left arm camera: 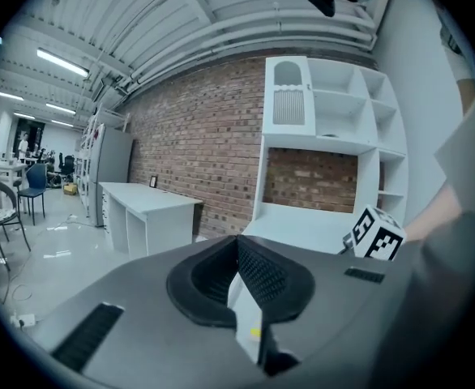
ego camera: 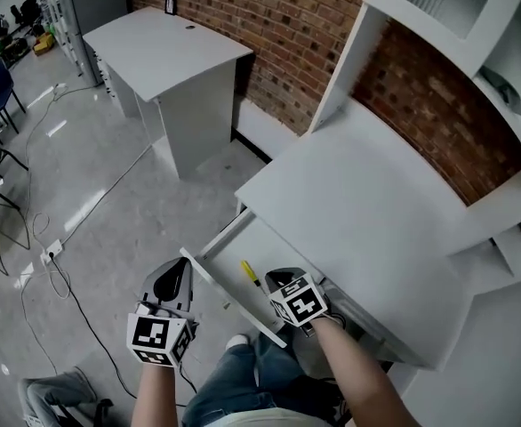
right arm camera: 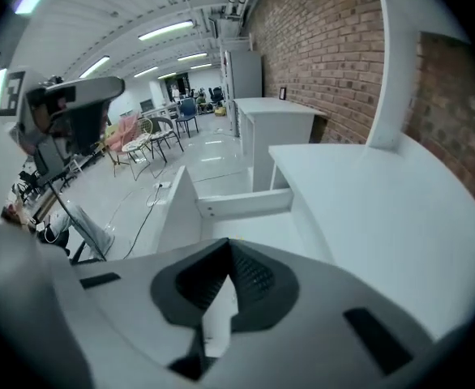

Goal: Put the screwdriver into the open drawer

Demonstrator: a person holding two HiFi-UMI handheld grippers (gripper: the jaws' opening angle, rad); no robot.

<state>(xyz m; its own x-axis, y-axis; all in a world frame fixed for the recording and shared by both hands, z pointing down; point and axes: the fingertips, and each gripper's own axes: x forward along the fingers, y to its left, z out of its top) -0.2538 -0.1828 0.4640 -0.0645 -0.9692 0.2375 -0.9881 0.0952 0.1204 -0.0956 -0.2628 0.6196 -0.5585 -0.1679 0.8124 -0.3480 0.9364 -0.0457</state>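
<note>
The screwdriver (ego camera: 249, 272), with a yellow handle, lies inside the open drawer (ego camera: 214, 281), on its floor and near its front panel. Only the head view shows it whole. The left gripper view gives no more than a yellow spot (left arm camera: 255, 331) in the slot below the jaw tips. The right gripper view shows the drawer (right arm camera: 181, 209) from within, but the screwdriver cannot be made out there.

The right gripper (ego camera: 278, 280) hangs over the drawer, just beside the screwdriver and clear of it. Its own view shows the right gripper (right arm camera: 228, 245) with jaw tips together and nothing between them.

The left gripper (ego camera: 177, 272) is outside the drawer, just beyond the front panel. Its own view shows the left gripper (left arm camera: 237, 241) closed and empty as well.

The drawer stands pulled out from a white desk (ego camera: 367, 212) with a shelf unit (left arm camera: 335, 112) above. The left gripper view alone shows that unit's compartments in full.
</note>
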